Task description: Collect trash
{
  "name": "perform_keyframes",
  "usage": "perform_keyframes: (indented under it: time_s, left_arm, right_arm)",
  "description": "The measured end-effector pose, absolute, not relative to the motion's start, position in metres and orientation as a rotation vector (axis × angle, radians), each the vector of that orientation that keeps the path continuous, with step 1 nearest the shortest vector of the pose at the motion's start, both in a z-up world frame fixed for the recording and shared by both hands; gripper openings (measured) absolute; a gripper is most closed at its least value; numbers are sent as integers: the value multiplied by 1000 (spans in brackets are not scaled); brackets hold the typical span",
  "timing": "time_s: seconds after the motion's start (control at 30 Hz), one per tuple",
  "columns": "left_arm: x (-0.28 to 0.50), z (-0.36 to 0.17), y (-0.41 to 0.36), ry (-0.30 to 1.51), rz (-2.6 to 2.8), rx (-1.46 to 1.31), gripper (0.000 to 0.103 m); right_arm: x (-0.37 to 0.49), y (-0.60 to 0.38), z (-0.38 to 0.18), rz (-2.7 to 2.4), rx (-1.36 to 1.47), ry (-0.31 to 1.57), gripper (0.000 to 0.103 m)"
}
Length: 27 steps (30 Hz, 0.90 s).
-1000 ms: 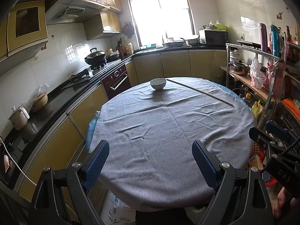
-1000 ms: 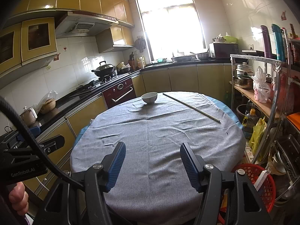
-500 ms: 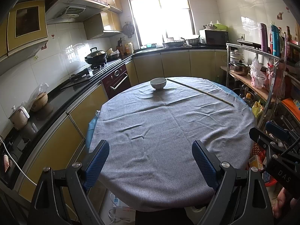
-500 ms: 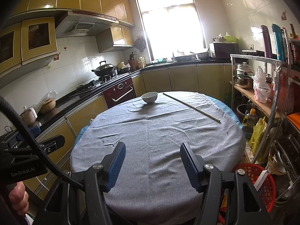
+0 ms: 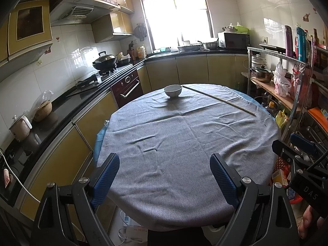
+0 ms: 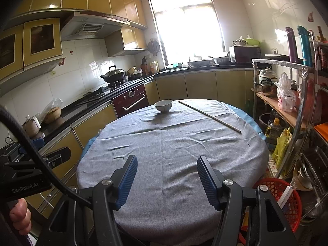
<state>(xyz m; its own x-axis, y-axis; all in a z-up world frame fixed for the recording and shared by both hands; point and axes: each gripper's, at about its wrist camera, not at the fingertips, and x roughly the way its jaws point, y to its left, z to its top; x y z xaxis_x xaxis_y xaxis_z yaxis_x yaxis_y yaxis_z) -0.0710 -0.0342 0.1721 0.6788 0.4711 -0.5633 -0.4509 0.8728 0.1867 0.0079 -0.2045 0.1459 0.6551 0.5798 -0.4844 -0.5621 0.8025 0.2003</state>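
**Both grippers held open at near edge of round table**

A round table [image 5: 184,143] is covered by a grey woven cloth, wrinkled in low folds, with a blue under-layer showing at its rim. A small white ceramic bowl [image 5: 173,90], round and glossy, is set near the table's far edge. Just right of the bowl, a thin straight pale stick [image 5: 218,99] is laid diagonally on the cloth toward the table's right edge. Which item counts as trash cannot be told.

The left gripper [image 5: 164,176] is held over the table's near edge, jaws spread wide, nothing between the ribbed blue pads. The right gripper [image 6: 167,179] is likewise parted and empty above the near edge. A red perforated plastic basket [image 6: 287,192] is seen on the floor right of the table, cartons inside.
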Motion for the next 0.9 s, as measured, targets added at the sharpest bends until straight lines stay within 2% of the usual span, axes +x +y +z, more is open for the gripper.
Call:
perform_keyframes:
  time_s: [0.9]
  left_arm:
    - [-72,170,-34,641,520,29,90]
  right_arm:
    - [7,-204,144,648,31,561,64]
